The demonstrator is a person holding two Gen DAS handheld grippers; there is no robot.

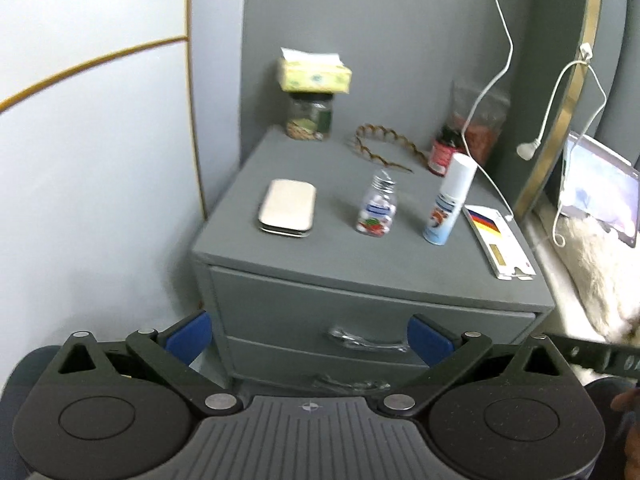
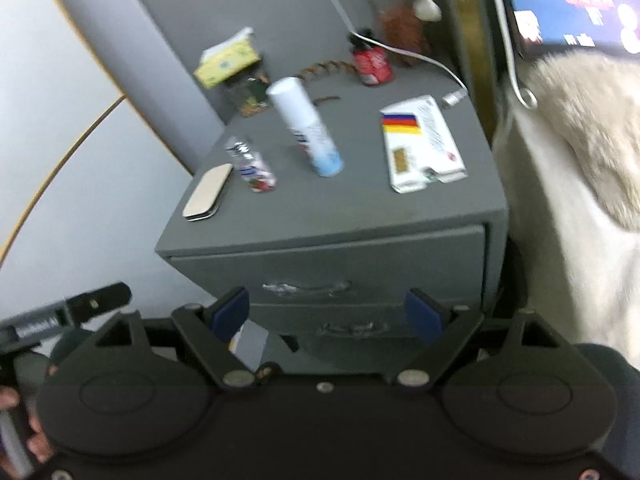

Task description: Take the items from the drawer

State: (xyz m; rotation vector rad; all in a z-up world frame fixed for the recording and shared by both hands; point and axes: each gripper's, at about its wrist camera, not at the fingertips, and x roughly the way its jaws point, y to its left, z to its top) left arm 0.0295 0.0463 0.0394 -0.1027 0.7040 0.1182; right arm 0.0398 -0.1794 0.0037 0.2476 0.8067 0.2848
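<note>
A grey bedside cabinet (image 1: 320, 256) has two closed drawers; the upper drawer (image 1: 372, 312) carries a metal handle (image 1: 366, 338), and the lower handle (image 1: 352, 384) shows beneath it. On top stand a cream case (image 1: 287, 213), a small candy bottle (image 1: 378, 210), a white and blue spray can (image 1: 450, 200) and a flat box with coloured stripes (image 1: 500, 242). My left gripper (image 1: 310, 338) is open in front of the upper drawer, nothing between its blue pads. My right gripper (image 2: 326, 316) is open too, hanging before the drawer fronts (image 2: 340, 276), empty.
At the back of the cabinet top (image 2: 320, 200) are a jar with a tissue pack on it (image 1: 314, 74), a hair band (image 1: 386, 144), a red bottle (image 1: 446, 152) and white cables (image 1: 496, 80). A fluffy blanket (image 2: 580, 140) and a lit screen (image 2: 572, 4) lie to the right. Pale wall stands on the left.
</note>
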